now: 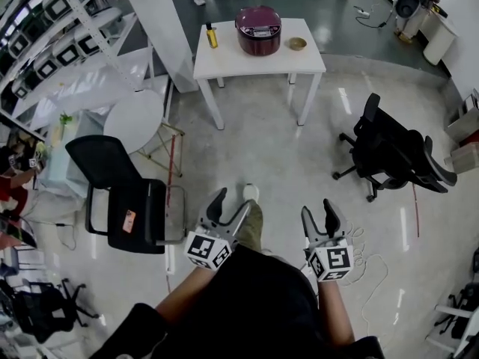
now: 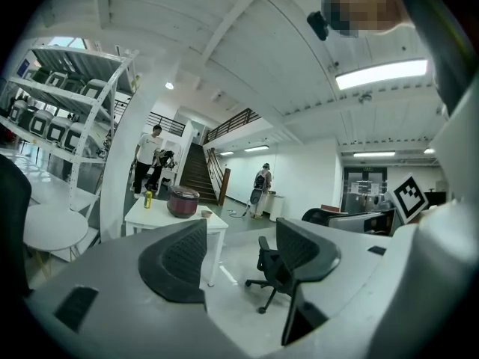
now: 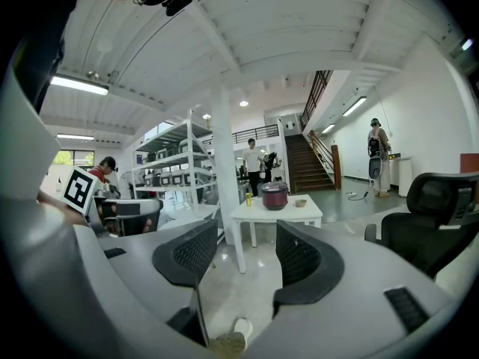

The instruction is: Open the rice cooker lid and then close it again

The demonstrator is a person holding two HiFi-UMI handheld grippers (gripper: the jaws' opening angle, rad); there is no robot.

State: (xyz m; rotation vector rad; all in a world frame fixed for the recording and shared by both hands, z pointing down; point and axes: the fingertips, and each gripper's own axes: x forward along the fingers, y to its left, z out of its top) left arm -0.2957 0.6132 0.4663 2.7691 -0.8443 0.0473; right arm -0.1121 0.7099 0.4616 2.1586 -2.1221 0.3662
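While the rice cooker (image 1: 258, 45) sits shut on the white bench (image 1: 224, 64) well ahead, left tool (image 1: 229, 205) and right tool (image 1: 319, 214) gape wide, empty; walk up squarely before reaching for its lid (image 1: 258, 17).

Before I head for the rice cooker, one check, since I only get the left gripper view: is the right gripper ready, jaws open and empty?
Observer: Yes. The right gripper has its jaws apart with nothing between them. Only the floor and the white table show through the gap.
Operator: Good. Is anything close on my left that I could bump on the way?
Observer: In the head view, a black chair stands to the left of the left gripper, apart from it.
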